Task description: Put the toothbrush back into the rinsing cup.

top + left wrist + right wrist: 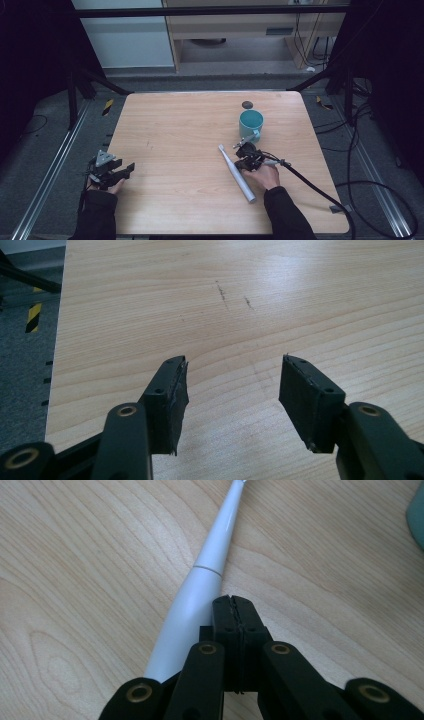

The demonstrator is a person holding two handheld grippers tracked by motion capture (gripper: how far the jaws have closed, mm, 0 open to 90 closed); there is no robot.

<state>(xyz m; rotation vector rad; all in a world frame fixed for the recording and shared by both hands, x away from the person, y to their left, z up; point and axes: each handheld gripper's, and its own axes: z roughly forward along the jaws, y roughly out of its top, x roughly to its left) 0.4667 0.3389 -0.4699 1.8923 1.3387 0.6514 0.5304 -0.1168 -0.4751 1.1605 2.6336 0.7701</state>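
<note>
Two hand-held tools work a pale wooden tabletop (175, 150), and the scene turns on a white electric toothbrush (237, 173) lying flat at the near right, its slim head end pointing far-left and its thick handle end toward the near edge. The right tool (245, 150) hovers just beside the brush, between it and a teal mug (250, 125) that stands upright a little farther back on the right. In the right gripper view its jaws are pressed together with nothing between them, the closed tip (233, 602) sitting just to one side of the brush body (200, 590), touching or nearly so; which, the frames do not settle. The left tool (112, 172) rests at the near left, well apart from everything, its jaws spread over bare wood (235, 385).

The step in hand appears to be picking up the toothbrush, likely for the mug. To do it well, the right tool probably needs to open first, then straddle the thick handle section crosswise, where the body is widest and least likely to roll. Closing on the tapered neck risks the smooth shaft squirting out. A small dark disc (247, 104) lies beyond the mug, out of the way.
</note>
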